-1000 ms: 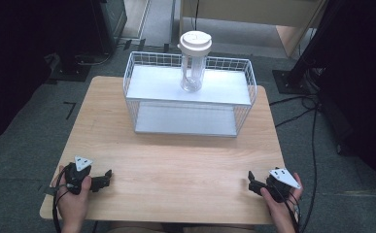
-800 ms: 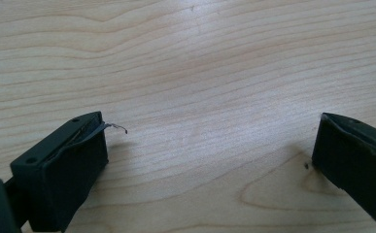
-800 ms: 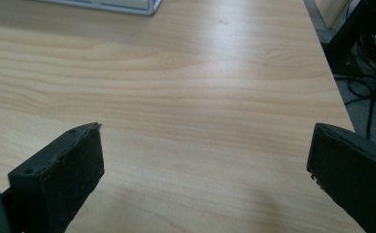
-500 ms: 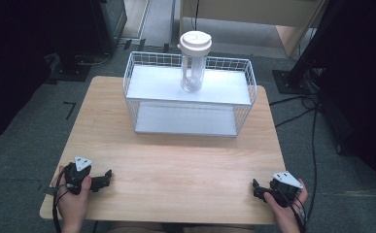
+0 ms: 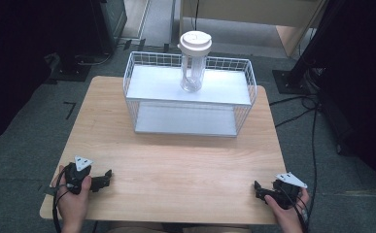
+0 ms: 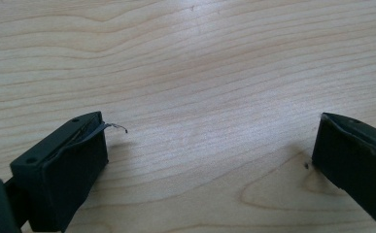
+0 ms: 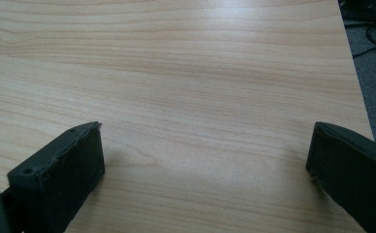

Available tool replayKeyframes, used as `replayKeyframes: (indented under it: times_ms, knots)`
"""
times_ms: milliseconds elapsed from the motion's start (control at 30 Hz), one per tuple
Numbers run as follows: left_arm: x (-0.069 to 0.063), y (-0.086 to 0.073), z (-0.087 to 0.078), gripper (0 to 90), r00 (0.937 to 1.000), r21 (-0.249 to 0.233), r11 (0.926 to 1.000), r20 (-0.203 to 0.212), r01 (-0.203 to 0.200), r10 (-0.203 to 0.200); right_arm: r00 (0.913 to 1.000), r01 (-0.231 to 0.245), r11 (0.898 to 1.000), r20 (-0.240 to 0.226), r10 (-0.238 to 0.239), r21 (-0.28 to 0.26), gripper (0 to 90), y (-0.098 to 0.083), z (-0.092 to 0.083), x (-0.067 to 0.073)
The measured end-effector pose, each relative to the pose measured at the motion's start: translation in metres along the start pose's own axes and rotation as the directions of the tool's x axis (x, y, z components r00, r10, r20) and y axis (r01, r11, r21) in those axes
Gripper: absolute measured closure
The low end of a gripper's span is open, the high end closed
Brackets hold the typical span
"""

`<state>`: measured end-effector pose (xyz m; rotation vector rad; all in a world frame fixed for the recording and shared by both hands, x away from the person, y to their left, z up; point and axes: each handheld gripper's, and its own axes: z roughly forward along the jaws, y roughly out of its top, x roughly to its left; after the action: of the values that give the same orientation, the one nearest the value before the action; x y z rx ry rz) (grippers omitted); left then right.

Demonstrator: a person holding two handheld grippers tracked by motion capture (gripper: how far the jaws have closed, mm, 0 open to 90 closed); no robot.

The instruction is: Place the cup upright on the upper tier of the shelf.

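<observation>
Jaws first: on the left gripper (image 6: 210, 160) we see both black jaws spread wide, nothing between them but bare wood grain; a thin stray wire or fibre sticks off the tip of one jaw. The right gripper (image 7: 205, 165) reads the same, jaws wide apart over bare wood, with the table edge and grey floor just past one of them.

In the high view the left gripper (image 5: 98, 182) and right gripper (image 5: 265, 190) sit low on the light wooden table (image 5: 176, 165), each held in a hand, at the near corners, well apart from the white wire two-tier rack (image 5: 190, 99). Both point inward, roughly toward each other.

The clear plastic tumbler with a white lid (image 5: 194, 60) stands upright on the rack's top shelf, toward the back, about mid-width. The rack's lower shelf looks bare.

We judge this as the start step: hands parked, no reach begun, nothing held. We guess the tumbler is the target, being the one loose thing around the rack. The next move calls for one gripper to lift off the table, travel forward over the rack's front rail, and come at the tumbler body below the lid with jaws kept wide, squarely side-on so it doesn't tip.
</observation>
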<state>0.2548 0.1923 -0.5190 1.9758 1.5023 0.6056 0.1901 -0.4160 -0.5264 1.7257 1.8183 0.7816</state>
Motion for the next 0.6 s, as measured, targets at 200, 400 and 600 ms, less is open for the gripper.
replayKeyframes:
  times_ms: [200,400,600]
  knots:
    - [0.0001,0.0000,0.0000,0.0,1.0000,0.000,1.0000,-0.001,-0.002,0.002,0.9999,0.010,1.000,-0.007,-0.010,-0.002,0.3,0.0000,0.0002,0.0002]
    - [0.0002,0.0001,0.0000,0.0,1.0000,0.000,1.0000,0.000,-0.001,0.001,0.9999,0.012,1.000,-0.004,-0.012,-0.002,0.2,0.0005,0.0006,0.0008]
    - [0.0001,0.0000,0.0000,0.0,1.0000,0.000,1.0000,0.000,0.000,0.000,0.9999,0.011,1.000,-0.005,-0.011,-0.002,0.2,0.0005,0.0007,0.0008]
